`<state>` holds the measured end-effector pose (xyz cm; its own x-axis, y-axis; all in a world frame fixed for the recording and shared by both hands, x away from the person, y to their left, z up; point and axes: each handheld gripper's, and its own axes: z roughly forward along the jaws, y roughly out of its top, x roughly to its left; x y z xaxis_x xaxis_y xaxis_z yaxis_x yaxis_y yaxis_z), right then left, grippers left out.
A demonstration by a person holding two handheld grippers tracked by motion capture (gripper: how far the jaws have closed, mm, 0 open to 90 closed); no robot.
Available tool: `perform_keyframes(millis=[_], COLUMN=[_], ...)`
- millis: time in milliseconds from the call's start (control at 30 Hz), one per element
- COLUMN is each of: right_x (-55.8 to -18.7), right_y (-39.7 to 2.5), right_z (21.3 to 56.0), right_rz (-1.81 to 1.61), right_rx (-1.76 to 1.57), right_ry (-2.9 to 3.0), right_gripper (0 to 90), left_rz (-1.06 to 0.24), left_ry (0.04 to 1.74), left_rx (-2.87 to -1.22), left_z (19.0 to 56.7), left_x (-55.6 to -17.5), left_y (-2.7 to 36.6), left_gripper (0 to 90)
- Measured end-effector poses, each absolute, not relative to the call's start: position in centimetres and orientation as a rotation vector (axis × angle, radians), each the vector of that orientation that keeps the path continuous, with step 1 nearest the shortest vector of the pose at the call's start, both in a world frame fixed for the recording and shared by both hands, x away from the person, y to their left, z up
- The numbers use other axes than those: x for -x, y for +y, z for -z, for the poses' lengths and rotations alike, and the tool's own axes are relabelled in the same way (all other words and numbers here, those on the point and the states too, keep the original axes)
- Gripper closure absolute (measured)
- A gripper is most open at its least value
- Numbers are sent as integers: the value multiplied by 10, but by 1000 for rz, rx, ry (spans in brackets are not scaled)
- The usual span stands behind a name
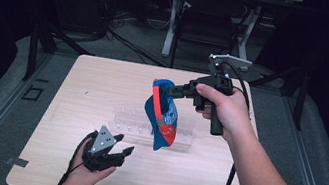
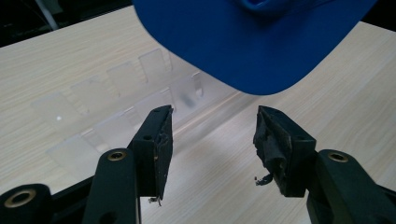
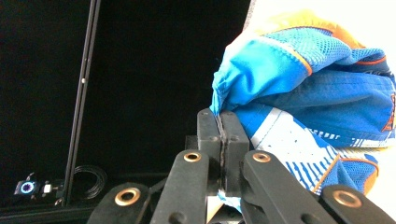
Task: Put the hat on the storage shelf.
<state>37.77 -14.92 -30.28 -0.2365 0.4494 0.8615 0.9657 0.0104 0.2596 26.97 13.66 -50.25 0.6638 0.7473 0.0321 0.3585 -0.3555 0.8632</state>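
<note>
1. Baseball cap (image 1: 162,115): blue with a red-orange band and white printed panels, hanging in the air above the table centre. Its long axis runs near vertical, from the pinched crown fabric at 12 o'clock to the visor at 6 o'clock. In the left gripper view the visor's blue underside (image 2: 252,42) sits at 12 o'clock from that gripper's jaws.

2. Right gripper (image 1: 173,90): held at 3 o'clock from the cap and reaching toward 9 o'clock. Its jaws are pressed together on a fold of the cap's blue fabric; the right gripper view shows cloth (image 3: 308,93) emerging from the closed seam between them.

3. Left gripper (image 1: 123,150): low over the table, at roughly 7 o'clock from the cap and clear of it. Its jaws stand apart with nothing between them, pointing up toward the visor. It is judged to be the free tool nearer the cap's lower end, so any second grasp would turn on raising it toward 1 o'clock to meet the visor edge.

4. Clear acrylic rack (image 1: 146,127): a slotted transparent holder lying on the table directly beneath and behind the cap; its dividers (image 2: 112,88) lie at 10 o'clock from the left jaws. Whether the cap touches it cannot be told.

5. Wooden table (image 1: 73,108): light-grained top carrying the rack, with dark floor around it.
</note>
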Motion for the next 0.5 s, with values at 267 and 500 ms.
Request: perform_keyframes(millis=[267,500], right_x=[-381,-381], right_y=[-149,-146], right_z=[306,306], right_rz=[1193,1198], right_rx=[1459,1455], right_ry=[-1718,-1714], right_gripper=[897,896], left_rz=[-515,-500], left_ry=[805,754], left_rx=[-1978,-1989], left_z=[497,494], left_x=[-270,-271], left_y=[112,89], left_gripper=[477,506])
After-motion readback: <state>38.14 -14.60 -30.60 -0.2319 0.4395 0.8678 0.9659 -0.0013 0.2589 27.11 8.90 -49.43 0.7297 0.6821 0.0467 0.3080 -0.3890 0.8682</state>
